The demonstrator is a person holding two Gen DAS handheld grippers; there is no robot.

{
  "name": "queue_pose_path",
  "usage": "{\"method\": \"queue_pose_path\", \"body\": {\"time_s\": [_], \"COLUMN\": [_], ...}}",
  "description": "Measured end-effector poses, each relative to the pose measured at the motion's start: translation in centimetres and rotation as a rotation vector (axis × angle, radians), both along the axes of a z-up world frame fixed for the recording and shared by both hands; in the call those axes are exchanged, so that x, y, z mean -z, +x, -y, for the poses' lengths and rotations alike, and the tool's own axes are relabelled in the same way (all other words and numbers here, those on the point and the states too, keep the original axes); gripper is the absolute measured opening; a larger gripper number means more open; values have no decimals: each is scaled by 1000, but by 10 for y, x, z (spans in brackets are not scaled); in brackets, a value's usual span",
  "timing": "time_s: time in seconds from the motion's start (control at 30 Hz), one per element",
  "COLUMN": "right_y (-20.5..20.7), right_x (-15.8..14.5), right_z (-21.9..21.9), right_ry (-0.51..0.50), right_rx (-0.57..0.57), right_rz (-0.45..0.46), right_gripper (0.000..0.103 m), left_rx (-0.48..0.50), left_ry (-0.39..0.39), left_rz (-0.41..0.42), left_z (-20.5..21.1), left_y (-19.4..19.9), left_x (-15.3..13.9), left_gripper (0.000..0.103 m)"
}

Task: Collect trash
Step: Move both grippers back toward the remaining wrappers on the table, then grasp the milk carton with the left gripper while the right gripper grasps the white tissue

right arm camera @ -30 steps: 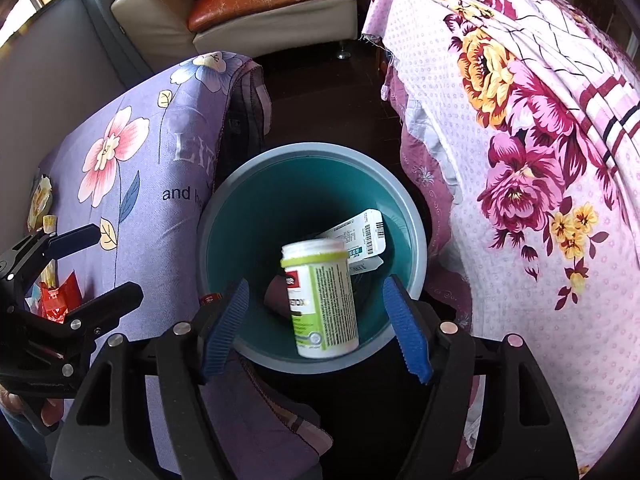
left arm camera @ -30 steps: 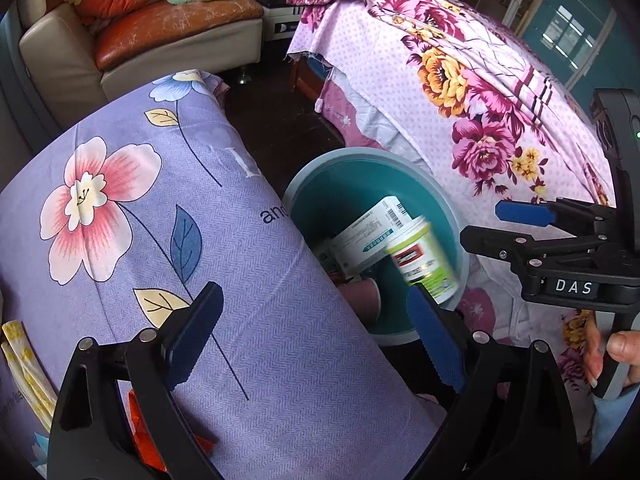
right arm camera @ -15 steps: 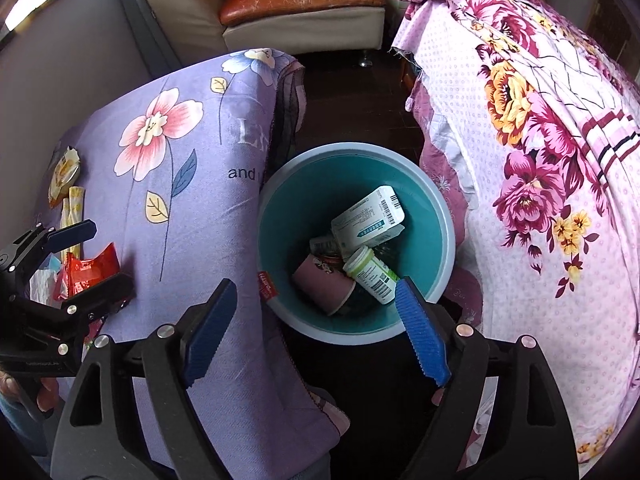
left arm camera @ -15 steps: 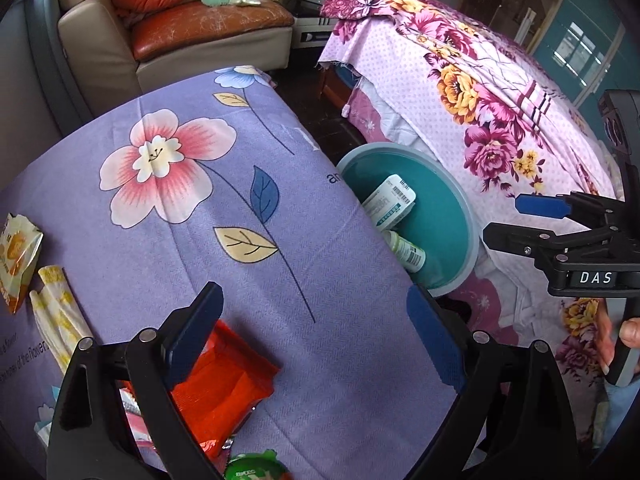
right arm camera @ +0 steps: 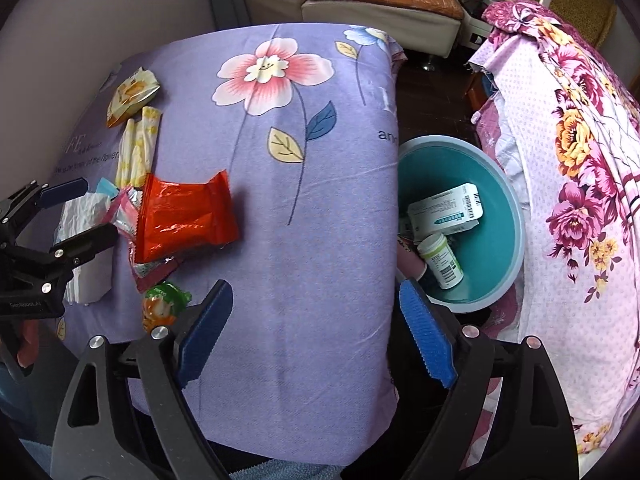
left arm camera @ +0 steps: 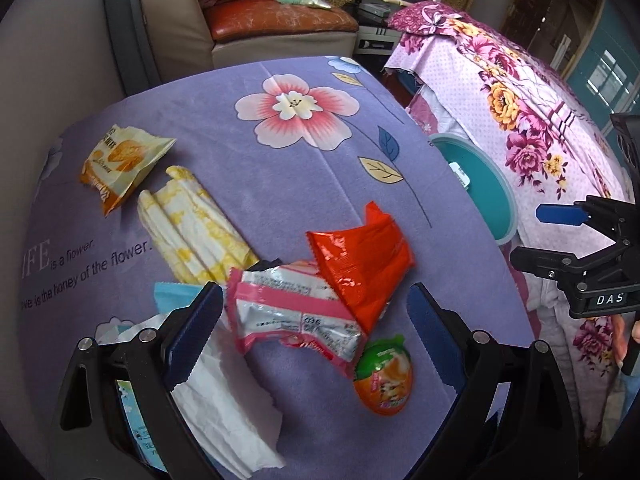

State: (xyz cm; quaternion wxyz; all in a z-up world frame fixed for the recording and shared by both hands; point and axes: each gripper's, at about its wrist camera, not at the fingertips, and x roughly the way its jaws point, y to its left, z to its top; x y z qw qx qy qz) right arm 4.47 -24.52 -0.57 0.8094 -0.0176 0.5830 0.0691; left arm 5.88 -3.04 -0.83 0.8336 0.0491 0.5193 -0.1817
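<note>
A teal bin [right arm camera: 508,216] stands on the floor beside the purple-clothed table [right arm camera: 304,208]; it holds a white box [right arm camera: 444,210] and a green-lidded bottle [right arm camera: 440,260]. Trash lies on the table: a red wrapper [left arm camera: 360,264], a pink-white wrapper [left arm camera: 292,312], an orange-green jelly cup [left arm camera: 384,376], white tissue [left arm camera: 228,412], yellow-white packets [left arm camera: 192,224] and an orange snack bag [left arm camera: 120,164]. My left gripper [left arm camera: 312,336] is open and empty, low over the pink-white wrapper. My right gripper [right arm camera: 312,336] is open and empty above the table's right edge.
A bed with a pink floral cover [right arm camera: 580,160] runs along the right of the bin [left arm camera: 492,196]. A sofa with an orange cushion [left arm camera: 276,20] stands behind the table. The dark floor gap [right arm camera: 436,92] lies between table and bed.
The bottle dropped from between my right jaws into the bin. Both grippers pulled back from the bin; the left swung left over the trash pile on the table.
</note>
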Motion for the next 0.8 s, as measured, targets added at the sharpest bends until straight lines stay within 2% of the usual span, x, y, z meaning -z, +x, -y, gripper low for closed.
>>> {"method": "queue_pose_path", "body": {"time_s": [0.27,0.47,0.8], "right_y": [-9,-12,-3], "right_x": [2,3,21], "right_z": [-79,-134,-209], "right_ry": [11,35,92], "right_rx": [-128,-216,-344], "right_rz": [-26,-50,-101], "right_gripper": [82,82,82], "left_rx": [-96,-157,-234], "left_ry": [-4,5,-3], "left_rz": [6,-14,-51], "left_z": [-79,-130,-176], "left_y": [-25,-42,-54], "left_x": [-5,5,23], "left_gripper": [93,93,93]}}
